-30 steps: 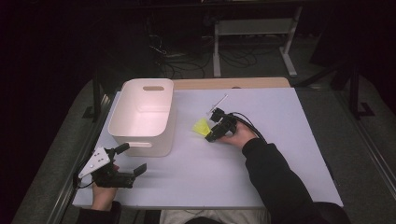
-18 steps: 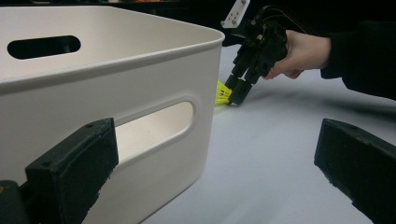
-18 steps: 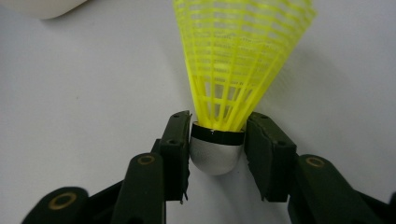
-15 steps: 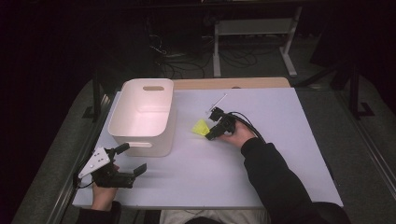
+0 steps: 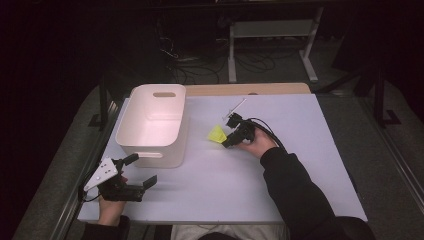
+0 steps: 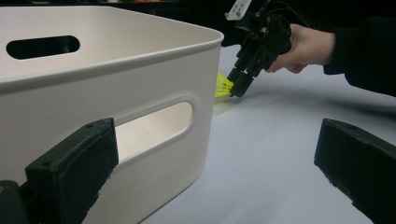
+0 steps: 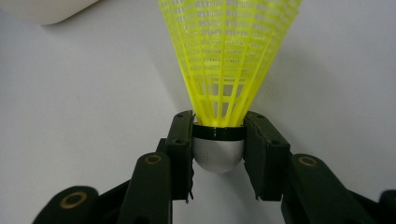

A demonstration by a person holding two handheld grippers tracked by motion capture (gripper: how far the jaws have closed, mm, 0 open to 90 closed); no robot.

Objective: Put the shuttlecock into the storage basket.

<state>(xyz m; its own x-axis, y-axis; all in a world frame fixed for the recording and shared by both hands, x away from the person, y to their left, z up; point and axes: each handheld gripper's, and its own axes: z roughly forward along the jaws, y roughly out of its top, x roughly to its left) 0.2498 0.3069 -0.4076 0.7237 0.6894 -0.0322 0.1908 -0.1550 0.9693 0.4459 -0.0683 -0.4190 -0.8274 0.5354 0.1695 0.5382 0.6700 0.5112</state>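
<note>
A yellow plastic shuttlecock lies on the white table just right of the white bin. My right gripper is shut on it. In the right gripper view the two pads press on the black band and white cork of the shuttlecock, whose skirt points away. The left gripper view shows that right gripper tilted down with the shuttlecock at its tip, beside the bin. My left gripper stands open near the bin's front corner, with nothing between its jaws.
The bin is empty and has handle slots in its end walls. The table has a wooden strip along its far edge. A metal frame and cables stand on the dark floor behind.
</note>
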